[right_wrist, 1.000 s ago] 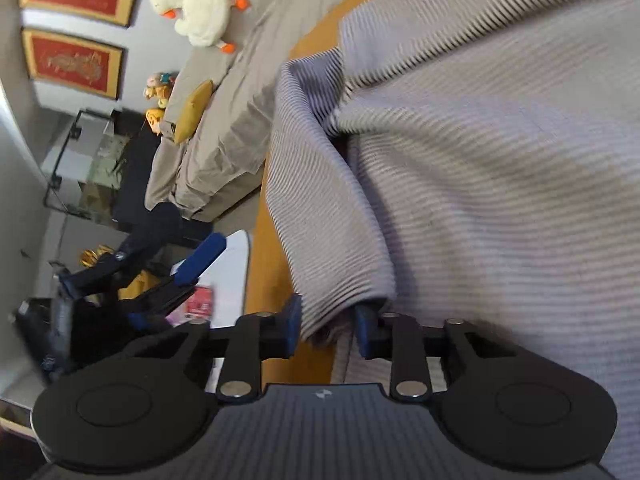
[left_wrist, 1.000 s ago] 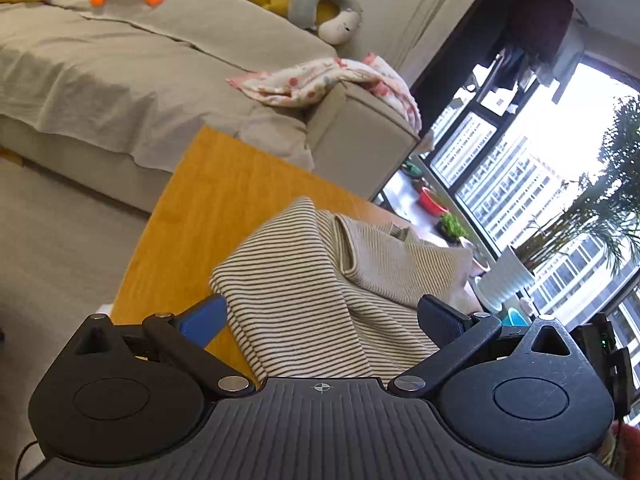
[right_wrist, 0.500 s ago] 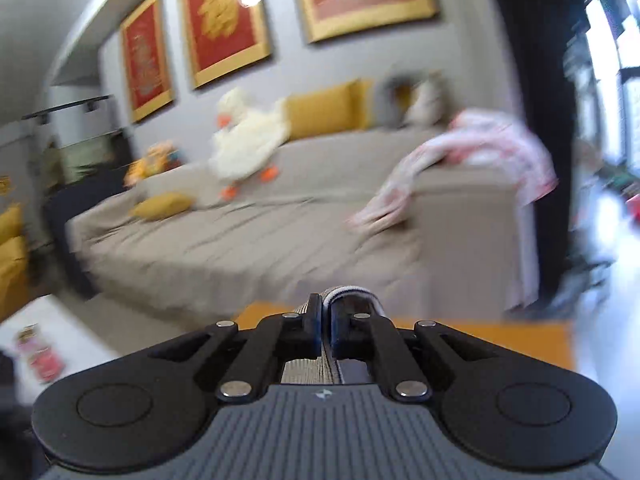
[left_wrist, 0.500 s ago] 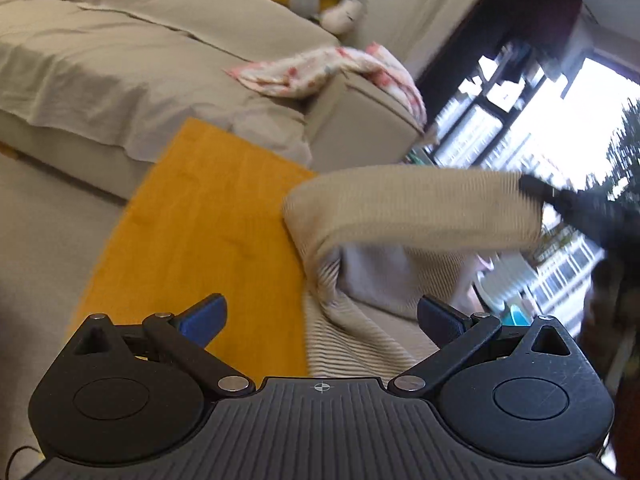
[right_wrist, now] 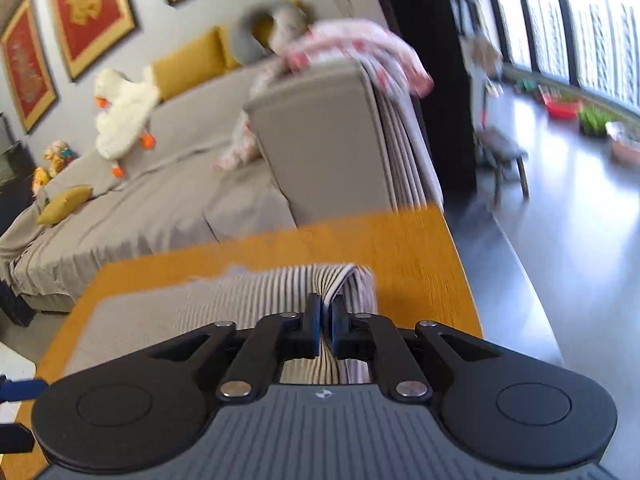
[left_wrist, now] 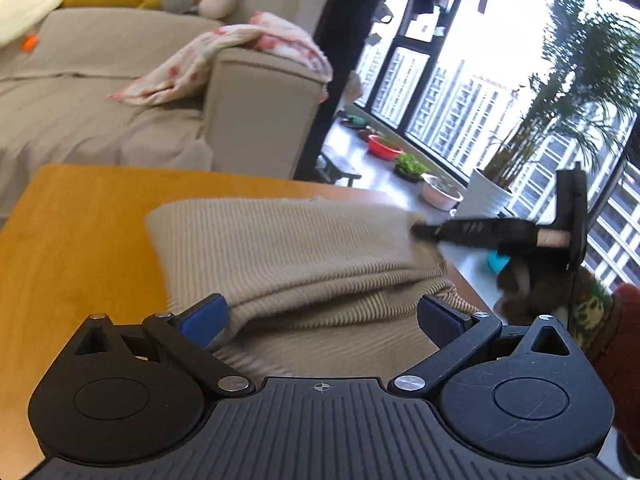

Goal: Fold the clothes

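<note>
Striped ribbed-knit garment (left_wrist: pixel 288 256): beige, soft, folded double on the orange wood-grain table (left_wrist: pixel 80 240). Its right edge is pinched by the right gripper (right_wrist: pixel 325 322). The left gripper (left_wrist: pixel 320 316) is spread wide over the near fold. No writing legible.

Daylight is admitted through the large windows (left_wrist: pixel 472 92), where the sky is blown out to white glare. The room is evenly and brightly lit, and only soft shadows are cast. Straight lines are bent toward the edges by fisheye distortion. Motion blur is seen on the sofa (right_wrist: pixel 312 148) in the right wrist view, and on the right gripper (left_wrist: pixel 424 232) in the left wrist view.
</note>
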Motion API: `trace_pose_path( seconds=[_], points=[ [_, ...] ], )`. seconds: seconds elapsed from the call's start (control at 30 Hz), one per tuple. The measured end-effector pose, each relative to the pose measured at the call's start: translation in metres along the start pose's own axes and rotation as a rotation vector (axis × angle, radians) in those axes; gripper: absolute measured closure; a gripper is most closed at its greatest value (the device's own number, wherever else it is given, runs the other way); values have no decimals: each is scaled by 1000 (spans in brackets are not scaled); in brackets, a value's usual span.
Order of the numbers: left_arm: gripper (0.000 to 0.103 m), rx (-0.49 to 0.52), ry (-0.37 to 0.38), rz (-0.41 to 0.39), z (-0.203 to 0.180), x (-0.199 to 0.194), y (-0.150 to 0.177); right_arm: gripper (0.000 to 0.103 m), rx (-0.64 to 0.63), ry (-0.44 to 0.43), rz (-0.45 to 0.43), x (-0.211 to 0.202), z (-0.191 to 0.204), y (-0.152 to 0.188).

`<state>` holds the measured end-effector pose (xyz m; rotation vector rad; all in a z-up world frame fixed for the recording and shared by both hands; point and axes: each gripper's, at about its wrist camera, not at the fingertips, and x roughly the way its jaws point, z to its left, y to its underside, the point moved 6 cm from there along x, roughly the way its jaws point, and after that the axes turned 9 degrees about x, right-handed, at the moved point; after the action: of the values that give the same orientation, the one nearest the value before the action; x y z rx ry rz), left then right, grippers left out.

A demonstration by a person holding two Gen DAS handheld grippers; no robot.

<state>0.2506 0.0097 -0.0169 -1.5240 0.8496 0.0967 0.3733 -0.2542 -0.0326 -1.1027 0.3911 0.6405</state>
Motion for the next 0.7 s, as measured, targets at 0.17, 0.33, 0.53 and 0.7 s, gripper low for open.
trace_pose_path(
  seconds=[0.17, 0.33, 0.53, 0.7],
  points=[
    [0, 95, -64, 5, -7, 29, 17, 76, -43, 49, -17, 4, -4, 17],
    [0, 201, -96, 0, -18, 24, 28, 70, -84, 64, -75, -25, 8, 17],
    [0, 175, -74, -8, -11, 17, 29, 38, -49, -157, -140, -53, 46, 14],
    [0, 184, -71, -4, -11, 15, 29, 31, 47, -141, -18, -12, 46, 40]
  ],
)
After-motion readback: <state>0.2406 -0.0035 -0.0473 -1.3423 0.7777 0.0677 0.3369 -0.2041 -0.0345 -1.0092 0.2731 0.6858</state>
